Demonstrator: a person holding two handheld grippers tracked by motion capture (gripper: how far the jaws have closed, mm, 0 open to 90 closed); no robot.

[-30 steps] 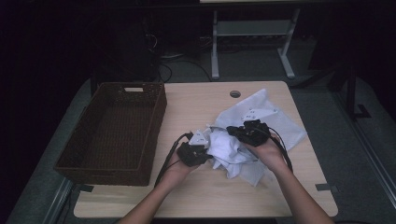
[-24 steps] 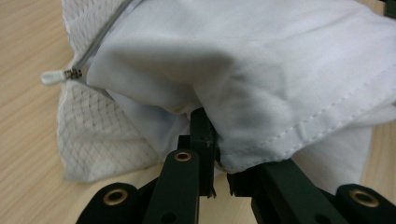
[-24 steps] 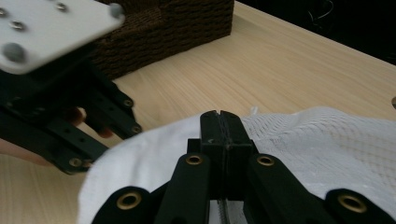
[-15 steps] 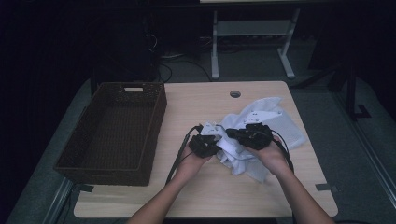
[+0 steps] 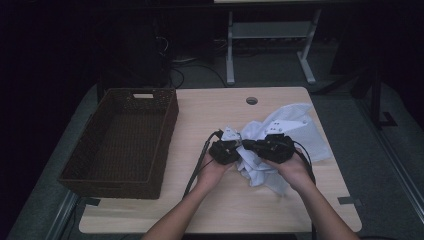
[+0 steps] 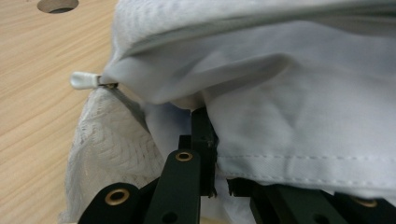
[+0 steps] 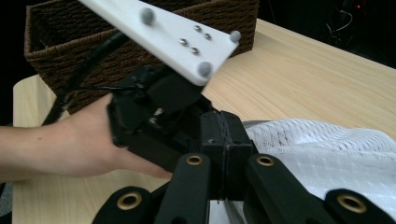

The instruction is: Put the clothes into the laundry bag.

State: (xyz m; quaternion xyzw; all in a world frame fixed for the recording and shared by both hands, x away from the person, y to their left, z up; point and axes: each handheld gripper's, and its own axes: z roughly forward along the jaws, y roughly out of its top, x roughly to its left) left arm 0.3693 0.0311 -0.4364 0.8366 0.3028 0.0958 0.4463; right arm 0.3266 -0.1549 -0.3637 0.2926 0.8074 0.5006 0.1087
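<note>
A crumpled white garment (image 5: 295, 125) lies right of the table's middle. Both hands meet at its left edge. My left gripper (image 5: 235, 150) is shut on a stitched hem of the garment (image 6: 299, 93), and its jaws (image 6: 204, 126) stand pressed together under the fold. A small white tab (image 6: 84, 80) sticks out of the cloth. My right gripper (image 5: 255, 146) faces the left one, its jaws (image 7: 224, 130) shut with white mesh cloth (image 7: 327, 149) running off beside them. The left gripper (image 7: 154, 107) and its white plate (image 7: 168, 32) sit just beyond.
A dark woven basket (image 5: 167, 130) stands on the left of the wooden table (image 5: 210, 110), and it shows behind the left hand (image 7: 65, 23). A cable hole (image 5: 252, 100) is near the far edge. Cables trail from both grippers toward the front.
The left hand has moved right until the two grippers nearly touch. The garment between them has bunched up into a tighter heap.
</note>
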